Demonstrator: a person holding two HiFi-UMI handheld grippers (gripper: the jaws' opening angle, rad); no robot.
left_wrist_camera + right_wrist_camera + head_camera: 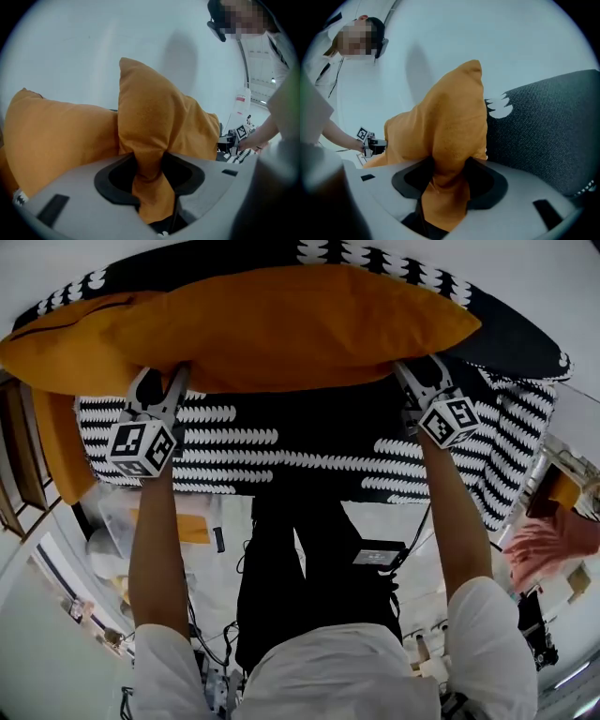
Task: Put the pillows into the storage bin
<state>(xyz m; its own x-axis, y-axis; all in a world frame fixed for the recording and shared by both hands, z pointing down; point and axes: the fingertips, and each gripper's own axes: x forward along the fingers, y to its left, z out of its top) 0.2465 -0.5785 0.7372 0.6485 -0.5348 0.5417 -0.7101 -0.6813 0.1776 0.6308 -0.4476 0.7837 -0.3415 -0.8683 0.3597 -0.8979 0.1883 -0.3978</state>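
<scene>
Orange pillow point(281, 324) is held up over the patterned pillow point(234, 460); left tongs point(164, 382) and right tongs point(417, 373) each pinch a fold of its near edge, likely to carry it level.

The long orange fabric pillow point(253, 329) lies across the black-and-white scale-patterned fabric pillow point(281, 451). The left gripper point(161, 381) pinches its near edge toward the left end, and the right gripper point(419, 373) toward the right end. Below its left end sits what seems to be another orange cushion point(61, 451).
</scene>
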